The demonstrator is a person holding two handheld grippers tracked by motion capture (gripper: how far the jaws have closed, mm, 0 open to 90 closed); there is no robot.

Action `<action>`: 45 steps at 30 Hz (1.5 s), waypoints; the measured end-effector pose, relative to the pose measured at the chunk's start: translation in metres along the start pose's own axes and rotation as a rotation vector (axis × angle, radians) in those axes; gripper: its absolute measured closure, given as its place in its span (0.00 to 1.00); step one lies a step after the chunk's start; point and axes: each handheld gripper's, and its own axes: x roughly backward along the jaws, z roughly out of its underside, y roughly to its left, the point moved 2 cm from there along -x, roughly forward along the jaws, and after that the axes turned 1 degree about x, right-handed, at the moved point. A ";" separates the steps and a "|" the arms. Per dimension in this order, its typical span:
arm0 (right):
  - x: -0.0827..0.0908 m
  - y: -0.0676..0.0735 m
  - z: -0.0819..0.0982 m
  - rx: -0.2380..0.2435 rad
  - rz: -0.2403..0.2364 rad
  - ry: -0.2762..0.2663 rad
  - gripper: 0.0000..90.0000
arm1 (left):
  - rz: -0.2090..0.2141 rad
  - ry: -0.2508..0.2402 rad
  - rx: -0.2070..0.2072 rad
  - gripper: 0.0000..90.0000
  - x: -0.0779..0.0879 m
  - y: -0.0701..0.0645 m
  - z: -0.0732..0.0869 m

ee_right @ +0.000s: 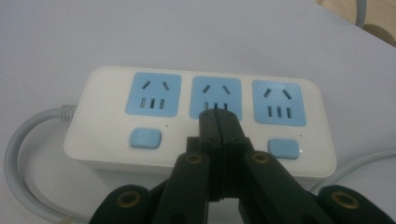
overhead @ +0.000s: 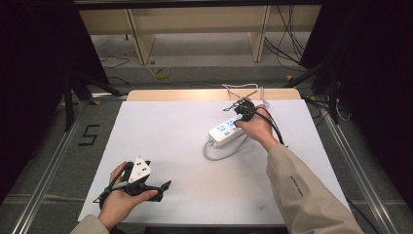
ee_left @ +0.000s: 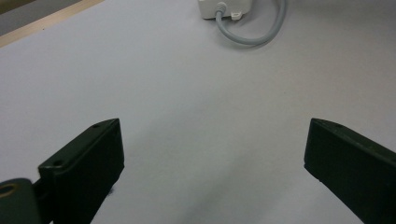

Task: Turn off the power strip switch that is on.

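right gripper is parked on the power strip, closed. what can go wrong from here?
1. The right gripper is shut, tips over the middle outlet of the power strip, above where its switch would sit; pressing down may miss the switch and jab the slots.
2. The strip lies loose on the table; a push could slide it, and the open left gripper is too far off to brace it.

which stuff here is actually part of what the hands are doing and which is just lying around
In use:
- white power strip with blue sockets and blue switches
- its grey cord
- right gripper, jaws closed, tips at the middle switch

Lying about:
- left gripper, open, holding nothing
- loose cables on the floor
- wooden frame behind the table
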 end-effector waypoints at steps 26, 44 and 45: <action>-0.010 -0.002 0.001 0.002 0.002 0.033 1.00 | 0.002 -0.002 0.000 0.05 0.000 0.000 0.000; -0.013 -0.001 0.001 0.001 0.002 0.050 1.00 | 0.003 -0.002 -0.001 0.05 0.000 0.000 0.000; -0.013 -0.001 0.001 0.001 0.002 0.050 1.00 | 0.002 -0.002 -0.001 0.05 0.000 0.000 0.000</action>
